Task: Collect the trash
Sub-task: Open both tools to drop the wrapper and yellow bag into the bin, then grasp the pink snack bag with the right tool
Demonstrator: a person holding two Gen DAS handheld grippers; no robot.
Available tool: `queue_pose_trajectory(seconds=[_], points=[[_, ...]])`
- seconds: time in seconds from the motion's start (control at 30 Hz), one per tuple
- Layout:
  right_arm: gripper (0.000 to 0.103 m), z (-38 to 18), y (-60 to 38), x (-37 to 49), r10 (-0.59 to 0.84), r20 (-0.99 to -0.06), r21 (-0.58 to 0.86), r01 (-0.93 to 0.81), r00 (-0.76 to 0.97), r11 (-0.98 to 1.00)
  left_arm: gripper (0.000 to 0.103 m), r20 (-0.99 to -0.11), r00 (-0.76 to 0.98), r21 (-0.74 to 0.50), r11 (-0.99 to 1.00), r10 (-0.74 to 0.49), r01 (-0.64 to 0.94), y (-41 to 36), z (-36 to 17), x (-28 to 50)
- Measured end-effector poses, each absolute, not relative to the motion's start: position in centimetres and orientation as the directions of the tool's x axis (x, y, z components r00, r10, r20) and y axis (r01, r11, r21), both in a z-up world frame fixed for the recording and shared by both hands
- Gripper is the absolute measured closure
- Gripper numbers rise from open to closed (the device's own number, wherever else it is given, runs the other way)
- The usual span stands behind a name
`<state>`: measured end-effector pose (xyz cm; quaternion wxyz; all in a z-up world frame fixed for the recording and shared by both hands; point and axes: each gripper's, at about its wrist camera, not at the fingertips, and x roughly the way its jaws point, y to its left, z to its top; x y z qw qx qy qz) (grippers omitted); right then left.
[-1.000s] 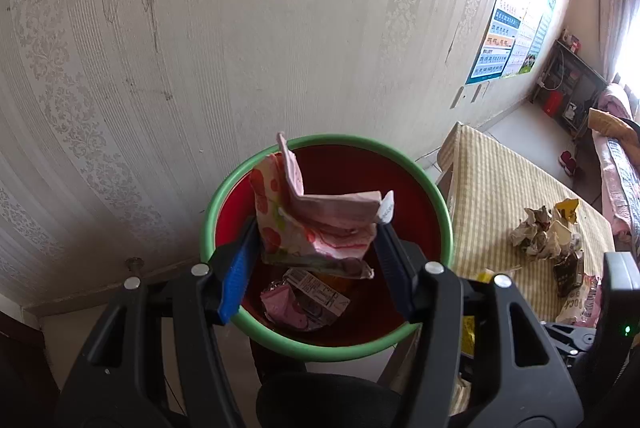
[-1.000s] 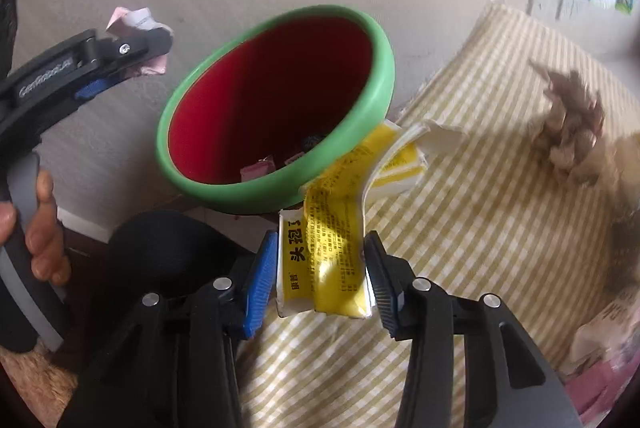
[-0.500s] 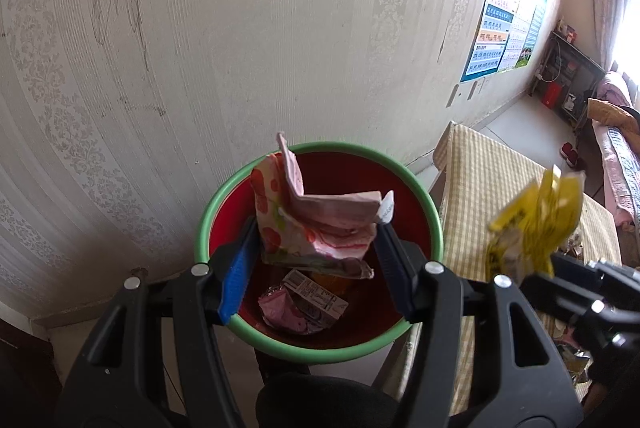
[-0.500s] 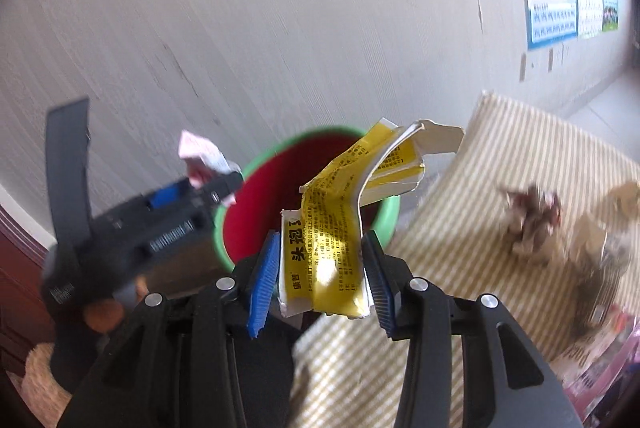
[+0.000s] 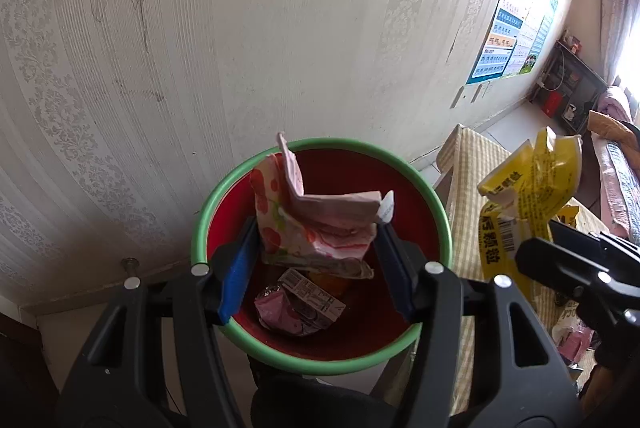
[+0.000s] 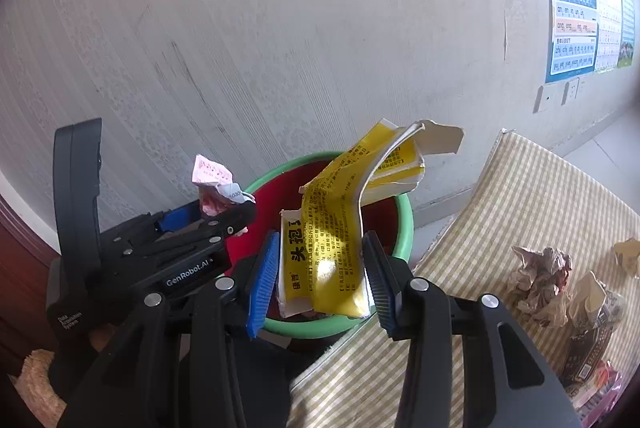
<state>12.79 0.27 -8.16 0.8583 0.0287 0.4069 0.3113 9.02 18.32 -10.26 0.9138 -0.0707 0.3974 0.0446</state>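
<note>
A red bin with a green rim (image 5: 320,147) stands against the wall, with crumpled wrappers (image 5: 298,304) at its bottom. My left gripper (image 5: 316,260) hangs above the bin's mouth, shut on a crushed pink carton (image 5: 312,224). My right gripper (image 6: 320,276) is shut on a flattened yellow carton (image 6: 336,236) and hovers just above the bin's near rim (image 6: 404,220). In the right wrist view the left gripper (image 6: 212,216) shows at the left with the pink carton (image 6: 212,175) sticking out. The yellow carton (image 5: 528,195) shows at the right of the left wrist view.
A table with a yellow checked cloth (image 6: 500,228) stands right of the bin, carrying crumpled paper (image 6: 540,276) and other crushed packaging (image 6: 592,308). The patterned wall (image 5: 240,27) is close behind the bin. A poster (image 6: 576,27) hangs further right.
My right gripper has risen from below the bin's rim to above it, carrying the yellow carton, and has come into the left wrist view. The left gripper has stayed over the bin.
</note>
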Motion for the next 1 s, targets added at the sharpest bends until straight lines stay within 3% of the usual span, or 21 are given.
queue_pose_trajectory(seconds=[0.43, 0.5, 0.6, 1.0], points=[[0.059, -9.7, 2.0, 14.2, 0.536, -0.709, 0.252, -0.545, 0.458, 0.8, 0.045, -0.739, 0.673, -0.097, 0.983, 0.034, -0.157, 19.2, -11.2, 10.1], [0.057, -9.9, 2.2, 14.3, 0.532, -0.709, 0.242, -0.55, 0.462, 0.799, 0.039, -0.74, 0.672, -0.102, 0.981, 0.036, -0.164, 19.5, -11.4, 10.1], [0.044, -9.8, 2.3, 14.4, 0.53, -0.705, 0.231, -0.553, 0.472, 0.8, 0.029, -0.742, 0.669, -0.099, 0.979, 0.047, -0.178, 19.7, -11.6, 10.2], [0.043, -9.6, -2.8, 10.1, 0.527, -0.687, 0.309, -0.456, 0.499, 0.835, 0.029, -0.743, 0.67, -0.101, 0.985, 0.017, -0.138, 17.7, -11.1, 8.6]])
